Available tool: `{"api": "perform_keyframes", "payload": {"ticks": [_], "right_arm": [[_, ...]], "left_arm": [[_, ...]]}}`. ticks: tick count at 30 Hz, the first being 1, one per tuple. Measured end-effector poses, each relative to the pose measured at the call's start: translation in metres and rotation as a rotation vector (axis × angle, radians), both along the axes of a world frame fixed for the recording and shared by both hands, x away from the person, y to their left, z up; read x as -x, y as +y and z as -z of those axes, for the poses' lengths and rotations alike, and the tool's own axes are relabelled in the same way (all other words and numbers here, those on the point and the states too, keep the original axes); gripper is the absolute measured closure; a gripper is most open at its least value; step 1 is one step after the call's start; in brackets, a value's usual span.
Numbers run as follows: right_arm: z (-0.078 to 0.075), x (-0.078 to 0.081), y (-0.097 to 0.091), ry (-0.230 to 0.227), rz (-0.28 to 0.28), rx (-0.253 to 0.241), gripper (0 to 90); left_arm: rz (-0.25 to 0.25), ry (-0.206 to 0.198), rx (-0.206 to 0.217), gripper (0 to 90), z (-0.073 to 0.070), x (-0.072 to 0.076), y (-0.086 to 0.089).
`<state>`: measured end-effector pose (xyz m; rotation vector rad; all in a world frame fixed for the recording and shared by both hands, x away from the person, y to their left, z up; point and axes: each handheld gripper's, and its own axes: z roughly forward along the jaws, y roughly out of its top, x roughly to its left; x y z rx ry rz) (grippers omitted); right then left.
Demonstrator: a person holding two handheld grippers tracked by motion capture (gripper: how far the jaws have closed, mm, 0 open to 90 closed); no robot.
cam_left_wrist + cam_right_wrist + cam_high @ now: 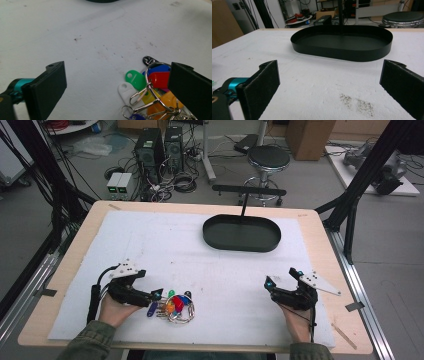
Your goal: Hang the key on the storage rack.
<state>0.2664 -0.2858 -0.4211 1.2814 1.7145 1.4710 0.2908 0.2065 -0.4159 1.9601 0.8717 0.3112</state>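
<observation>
Keys on a ring with coloured tags point(174, 307) lay untouched on the near left of the tabletop point(150, 250), so the pickup looked barely begun. The left tool point(159, 294), jaws wide, sat just beside them, one jaw overlapping the bunch. The right tool point(281, 279) was wide too, empty. A black oval tray point(241, 234) stood far off, nothing between.

Even indoor light, soft shadows — slightly blurry

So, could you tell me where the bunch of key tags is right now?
In the high view the bunch of key tags lies on the white mat near the front edge, just right of the open left gripper.
</observation>
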Motion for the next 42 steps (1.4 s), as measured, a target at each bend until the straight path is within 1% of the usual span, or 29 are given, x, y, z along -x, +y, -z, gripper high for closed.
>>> {"api": "perform_keyframes", "payload": {"ticks": [1, 2, 4, 7, 8, 12, 13, 14, 16, 18, 19, 20, 23, 24, 27, 28, 29, 30, 31, 32, 33, 34, 35, 36, 38, 39, 40, 41, 42], "right_arm": [[0.000, 0.000, 0.000, 0.000, 0.000, 0.000, 1.7], [0.000, 0.000, 0.000, -0.003, -0.001, 0.004, 1.7], [0.000, 0.000, 0.000, -0.001, -0.001, 0.003, 1.7], [0.000, 0.000, 0.000, 0.001, -0.002, 0.003, 1.7], [0.000, 0.000, 0.000, 0.000, -0.001, 0.005, 1.7], [0.000, 0.000, 0.000, 0.001, -0.002, 0.004, 1.7], [0.000, 0.000, 0.000, 0.002, -0.003, 0.005, 1.7], [0.000, 0.000, 0.000, 0.002, -0.003, 0.005, 1.7], [0.000, 0.000, 0.000, 0.000, -0.005, 0.006, 1.7], [0.000, 0.000, 0.000, -0.001, -0.007, 0.007, 1.7], [0.000, 0.000, 0.000, -0.001, -0.007, 0.007, 1.7], [0.000, 0.000, 0.000, -0.001, -0.006, 0.008, 1.7], [0.000, 0.000, 0.000, 0.000, -0.007, 0.008, 1.7], [0.000, 0.000, 0.000, 0.000, -0.007, 0.008, 1.7], [0.000, -0.001, 0.000, -0.001, -0.007, 0.009, 1.7], [0.000, -0.001, 0.000, -0.001, -0.008, 0.011, 1.8], [0.000, -0.001, 0.000, -0.001, -0.008, 0.011, 1.8], [0.000, -0.001, 0.000, 0.000, -0.007, 0.010, 1.8], [0.000, 0.000, 0.000, 0.000, -0.005, 0.012, 1.8], [0.000, 0.000, 0.000, 0.005, -0.004, 0.012, 1.8], [0.001, -0.001, 0.000, 0.004, -0.004, 0.014, 1.8], [0.001, -0.001, 0.000, 0.005, -0.002, 0.015, 1.8], [0.000, 0.000, 0.000, 0.003, 0.002, 0.011, 1.8], [0.000, 0.000, 0.000, 0.003, 0.001, 0.011, 1.8], [0.000, 0.000, 0.000, -0.001, 0.001, 0.012, 1.8], [0.000, 0.000, 0.000, -0.001, 0.002, 0.011, 1.8], [0.000, 0.000, 0.000, -0.001, 0.002, 0.011, 1.8], [0.000, 0.000, 0.000, 0.001, 0.003, 0.009, 1.8], [0.000, 0.000, 0.000, 0.000, 0.002, 0.010, 1.8]], "left_arm": [[0.015, 0.002, -0.016, 4.3, 0.001, 0.000, -0.002], [0.037, 0.007, -0.033, 6.9, 0.002, 0.000, -0.006], [0.043, 0.012, -0.037, 6.9, 0.002, 0.000, -0.008], [0.069, 0.028, -0.060, 6.9, 0.005, 0.000, -0.014], [0.083, 0.042, -0.066, 6.9, 0.006, 0.000, -0.017], [0.106, 0.059, -0.083, 6.9, 0.007, 0.000, -0.023], [0.124, 0.078, -0.092, 6.9, 0.008, 0.000, -0.026], [0.124, 0.078, -0.092, 7.5, 0.008, 0.000, -0.026], [0.144, 0.103, -0.098, 9.2, 0.010, -0.001, -0.031], [0.154, 0.117, -0.113, 9.7, 0.012, -0.002, -0.032], [0.154, 0.117, -0.113, 10.4, 0.012, -0.002, -0.032], [0.154, 0.131, -0.126, 11.1, 0.013, -0.002, -0.034], [0.157, 0.137, -0.138, 14.2, 0.014, -0.003, -0.035], [0.162, 0.141, -0.134, 17.4, 0.015, -0.003, -0.036], [0.168, 0.147, -0.129, 22.1, 0.015, -0.003, -0.037], [0.157, 0.171, -0.132, 22.6, 0.016, -0.004, -0.039], [0.157, 0.171, -0.132, 25.4, 0.016, -0.004, -0.039], [0.155, 0.185, -0.130, 25.4, 0.017, -0.004, -0.040], [0.160, 0.194, -0.135, 30.8, 0.017, -0.004, -0.041], [0.153, 0.190, -0.146, 38.7, 0.018, -0.003, -0.043], [0.146, 0.185, -0.156, 41.9, 0.017, -0.003, -0.044], [0.153, 0.187, -0.160, 49.4, 0.016, -0.002, -0.045], [0.155, 0.185, -0.161, 65.0, 0.017, -0.002, -0.046], [0.159, 0.187, -0.162, 68.9, 0.016, -0.003, -0.046], [0.174, 0.188, -0.145, 72.4, 0.016, -0.004, -0.045], [0.174, 0.188, -0.145, 79.8, 0.016, -0.004, -0.045], [0.174, 0.173, -0.138, 79.8, 0.014, -0.003, -0.045], [0.178, 0.160, -0.134, 82.4, 0.013, -0.002, -0.045], [0.188, 0.140, -0.150, 82.6, 0.012, 0.000, -0.047]]}}
